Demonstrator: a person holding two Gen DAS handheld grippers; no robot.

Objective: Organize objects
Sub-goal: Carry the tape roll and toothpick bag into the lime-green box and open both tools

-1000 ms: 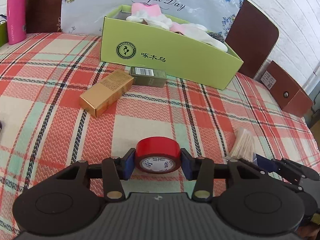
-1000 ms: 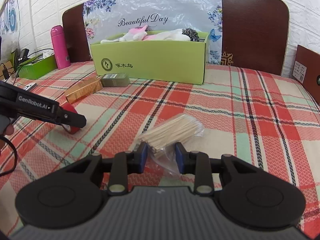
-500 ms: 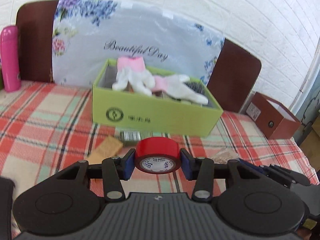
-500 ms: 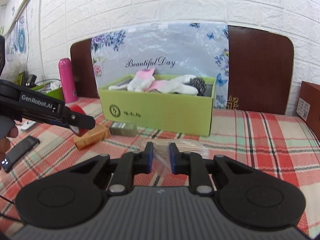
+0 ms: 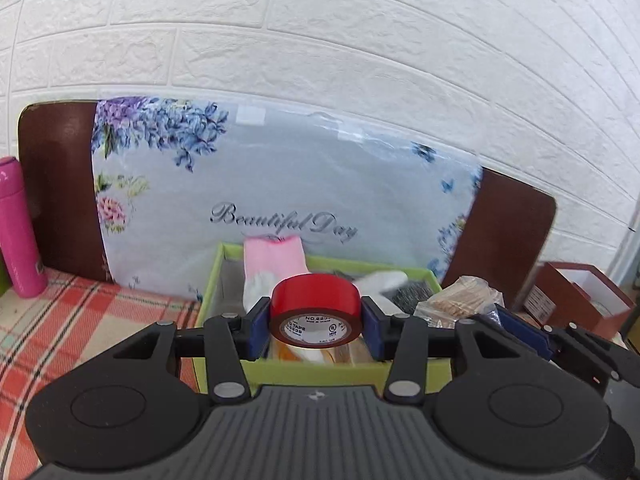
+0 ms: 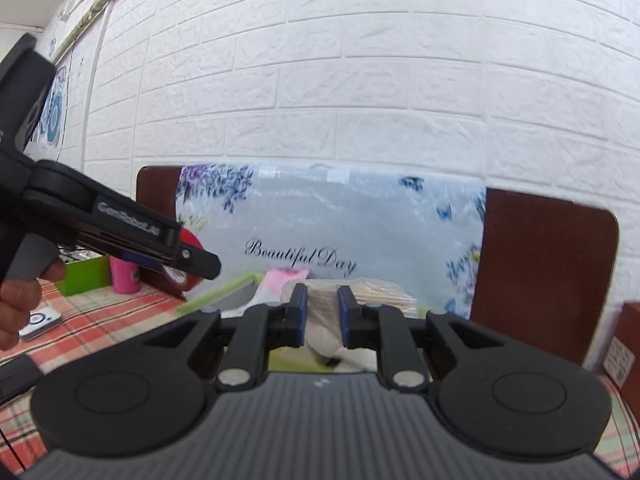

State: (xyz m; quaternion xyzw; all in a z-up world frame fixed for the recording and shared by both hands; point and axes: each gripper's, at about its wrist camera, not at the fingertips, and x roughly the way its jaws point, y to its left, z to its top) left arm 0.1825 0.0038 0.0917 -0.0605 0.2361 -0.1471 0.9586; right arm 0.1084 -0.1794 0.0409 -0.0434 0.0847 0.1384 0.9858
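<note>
Red tape [image 5: 315, 300], a smooth glossy roll with a white printed core, is clamped between the blue pads of the left gripper [image 5: 315, 322]; its jaws are closed on the two curved sides of the roll. The roll is held in the air above the open green box [image 5: 208, 300], a rectangular cardboard box which stands on the desk [image 5: 80, 320] near its back edge. The desk is covered with a plaid cloth in red, cream and pale green. Soft pink and white gloves [image 5: 276, 264] are seen lying inside the box.

The right gripper [image 6: 322, 316] is closed on a crinkled transparent bag of thin wooden sticks [image 6: 368, 296]; the clear plastic is pinched between the jaws and the bundle is held over the same box. In the left wrist view this bag [image 5: 460, 300] appears just beside the right wall of the box.

Behind the box, a flat package with printed flowers [image 5: 280, 184] is leaned against a brown board [image 5: 60, 184]. A pink cylindrical bottle [image 5: 18, 228] is standing upright at the back left of the desk.
</note>
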